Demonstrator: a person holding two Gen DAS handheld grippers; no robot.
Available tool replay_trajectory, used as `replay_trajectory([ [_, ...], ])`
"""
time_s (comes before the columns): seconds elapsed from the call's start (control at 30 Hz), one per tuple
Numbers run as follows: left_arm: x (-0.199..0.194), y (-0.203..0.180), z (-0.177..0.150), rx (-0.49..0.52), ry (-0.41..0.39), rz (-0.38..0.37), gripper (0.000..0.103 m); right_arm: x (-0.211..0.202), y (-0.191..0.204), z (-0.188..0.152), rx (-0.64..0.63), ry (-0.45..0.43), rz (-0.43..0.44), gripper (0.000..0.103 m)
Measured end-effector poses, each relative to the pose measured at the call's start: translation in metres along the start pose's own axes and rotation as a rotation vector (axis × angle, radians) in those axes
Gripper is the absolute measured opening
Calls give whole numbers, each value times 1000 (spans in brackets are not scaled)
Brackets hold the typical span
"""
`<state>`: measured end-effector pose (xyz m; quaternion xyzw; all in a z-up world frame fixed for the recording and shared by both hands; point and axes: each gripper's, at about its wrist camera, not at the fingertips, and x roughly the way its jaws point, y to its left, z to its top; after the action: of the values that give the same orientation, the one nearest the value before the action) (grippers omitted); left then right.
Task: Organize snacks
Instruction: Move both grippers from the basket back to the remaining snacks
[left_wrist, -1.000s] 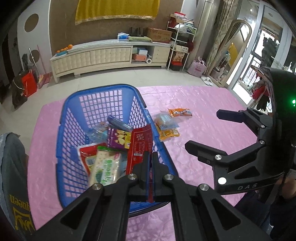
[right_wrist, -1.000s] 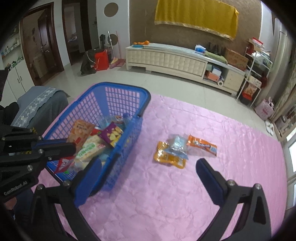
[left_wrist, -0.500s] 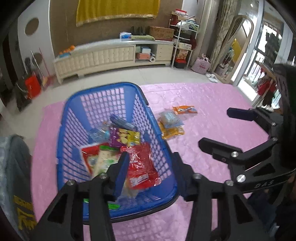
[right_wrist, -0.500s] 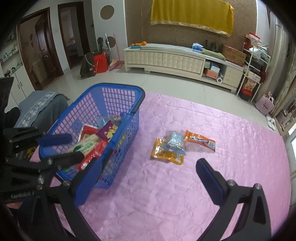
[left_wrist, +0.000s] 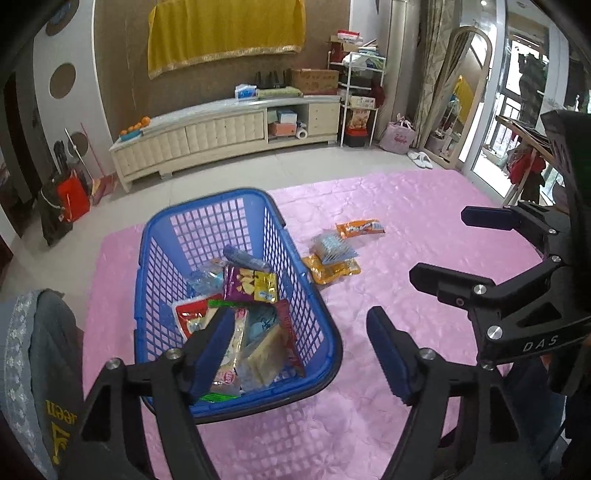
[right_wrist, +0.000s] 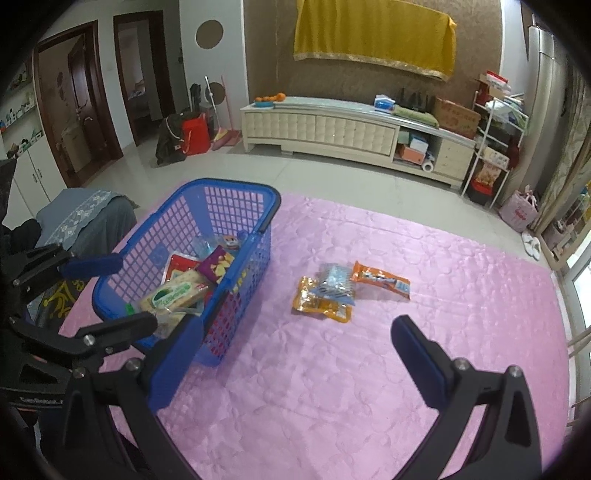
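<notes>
A blue plastic basket (left_wrist: 236, 295) stands on the pink quilted cloth (left_wrist: 406, 221) covering the bench, loaded with snack packets: a purple chip bag (left_wrist: 251, 284) on top of the pile, a red-and-white packet (left_wrist: 190, 319) by the left wall, a green-and-cream cracker pack (right_wrist: 175, 295) near the front, a blue tube-shaped pack (left_wrist: 243, 257) toward the back, and clear-wrapped items beneath them.

On the cloth just right of the basket, three snacks lie loose: a yellow-orange packet (right_wrist: 319, 304), a clear blue-tinted packet (right_wrist: 334, 282) resting partly on top of it, and an orange wrapper (right_wrist: 382, 280) touching that cluster on the far side.

Beyond the bench, a cream TV cabinet (right_wrist: 332, 129) runs along the wall beneath a hanging yellow cloth (right_wrist: 373, 33), and a grey cushioned chair back (right_wrist: 85, 210) sits beside the basket's outer side.

The left gripper (left_wrist: 301, 350) hovers over the basket's near right corner, its fingers (left_wrist: 216, 343) spread wide and gripping nothing; one blue pad hangs above the packets inside, the other outside the rim. The right gripper (right_wrist: 295, 354) hangs over bare cloth short of the loose snacks, fingers (right_wrist: 417, 350) likewise wide apart and empty, its left pad close to the basket's side wall.
</notes>
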<state>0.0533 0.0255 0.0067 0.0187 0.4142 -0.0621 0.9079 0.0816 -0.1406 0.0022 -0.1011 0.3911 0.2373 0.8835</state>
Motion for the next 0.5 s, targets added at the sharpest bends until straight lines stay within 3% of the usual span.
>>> replay_trajectory([
  [0.13,-11,-11,6,13,-41,16,82,-13,-7,2,6,-16,-19,103],
  [0.5,-7,-50,25,52,-79,-12,83,-32,-42,-8,-3,-46,-64,103],
])
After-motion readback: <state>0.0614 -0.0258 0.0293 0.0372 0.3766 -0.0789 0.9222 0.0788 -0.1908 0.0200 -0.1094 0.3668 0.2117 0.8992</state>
